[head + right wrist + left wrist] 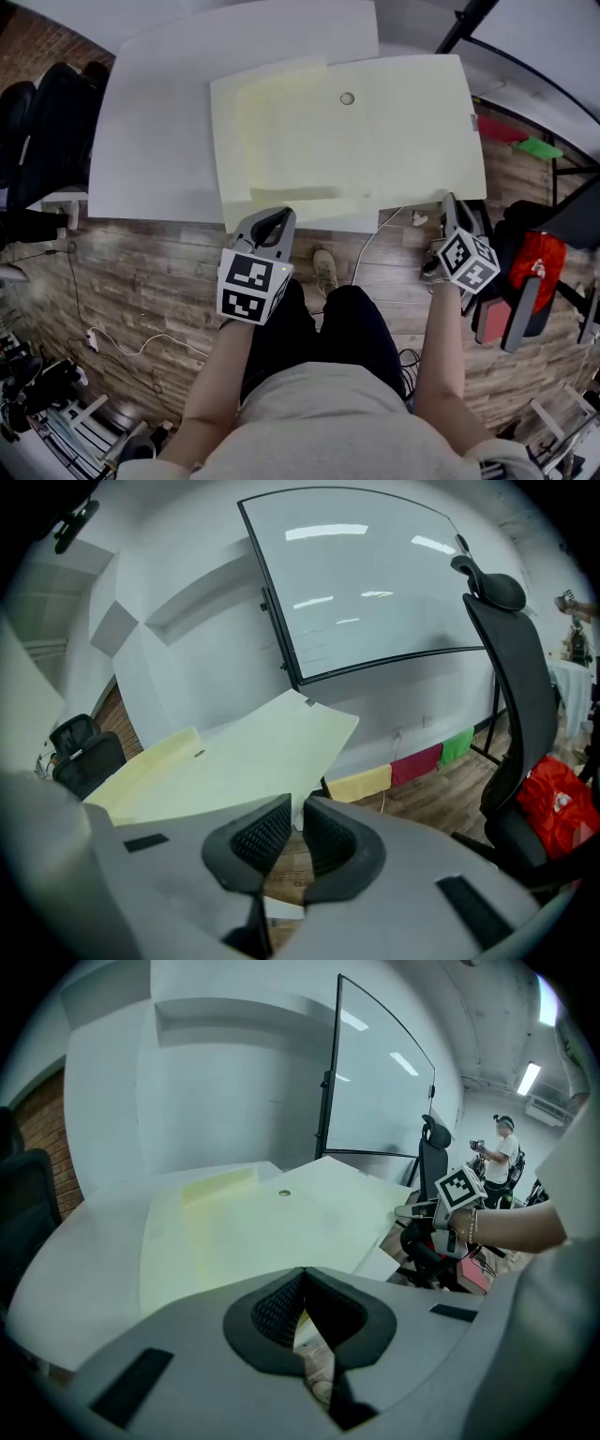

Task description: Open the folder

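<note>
the left gripper [278, 214] covers the spot where it meets the near edge of the pale yellow folder [394, 131], so from above the contact itself is hidden. the left gripper view settles it: the jaws of the left gripper [303, 1274] are drawn together at the tips, with a pale sliver of the folder's edge caught between the dark ribbed pads. both hands are tucked out of sight behind the marker cubes, and only bare forearms show. the tips of the right gripper [448, 199] are foreshortened and hard to read from above.

the folder lies spread flat on the white table [159, 141], its near edge just overhanging the table's edge, with a small round metal stud [347, 97] near its middle. its left half carries a slightly deeper yellow layer; whether that is a pocket or loose sheets i cannot tell.

the left forearm reaches straight ahead, with its gripper tilted down onto the folder's near-left edge. the right gripper sits lower, off the table's near-right corner and over the wooden plank floor [141, 281], just beside the folder's corner. in its own view the right gripper [296, 803] has its jaws a narrow gap apart with nothing between them, and the folder [253, 757] lies beyond.
</note>
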The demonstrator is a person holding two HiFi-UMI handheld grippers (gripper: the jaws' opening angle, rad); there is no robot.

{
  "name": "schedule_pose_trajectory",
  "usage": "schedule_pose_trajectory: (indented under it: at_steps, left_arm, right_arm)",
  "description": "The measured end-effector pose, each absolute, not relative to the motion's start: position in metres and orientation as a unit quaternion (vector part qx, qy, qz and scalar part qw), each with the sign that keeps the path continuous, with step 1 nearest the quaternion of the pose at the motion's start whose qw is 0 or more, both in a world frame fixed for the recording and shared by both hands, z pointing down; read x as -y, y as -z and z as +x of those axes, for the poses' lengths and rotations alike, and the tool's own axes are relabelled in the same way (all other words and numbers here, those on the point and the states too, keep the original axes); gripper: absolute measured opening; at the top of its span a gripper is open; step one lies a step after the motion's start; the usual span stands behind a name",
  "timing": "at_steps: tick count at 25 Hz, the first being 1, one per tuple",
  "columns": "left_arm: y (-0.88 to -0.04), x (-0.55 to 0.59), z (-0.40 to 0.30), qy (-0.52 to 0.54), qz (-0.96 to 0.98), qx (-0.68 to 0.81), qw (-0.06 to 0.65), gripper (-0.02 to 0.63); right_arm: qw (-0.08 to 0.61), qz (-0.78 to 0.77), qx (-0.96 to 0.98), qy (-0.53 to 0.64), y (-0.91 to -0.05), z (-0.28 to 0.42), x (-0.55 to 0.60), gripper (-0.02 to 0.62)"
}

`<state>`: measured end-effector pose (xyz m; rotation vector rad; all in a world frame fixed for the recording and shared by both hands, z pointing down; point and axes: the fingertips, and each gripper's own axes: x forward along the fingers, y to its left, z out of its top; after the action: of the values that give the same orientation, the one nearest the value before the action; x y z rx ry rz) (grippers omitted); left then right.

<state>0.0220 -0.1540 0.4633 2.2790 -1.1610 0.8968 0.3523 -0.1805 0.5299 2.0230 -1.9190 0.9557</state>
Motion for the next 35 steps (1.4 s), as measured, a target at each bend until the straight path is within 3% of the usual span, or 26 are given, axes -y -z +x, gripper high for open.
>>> schedule_pose_trajectory:
  at_steps: [29,35]
  left_arm:
    - [-0.462,0.154,0.023,-0.328,0.815,0.422,0.222,0.017]
    - [-0.462,0.154,0.022,-0.327,0.816,0.423,0.221,0.017]
  right_arm:
    - [0.087,0.651,0.626,-0.421,-0.586,0.347,0.18,0.072]
    - [0.048,0.658,0.619,-0.426,-0.577,0.353,0.179,0.078]
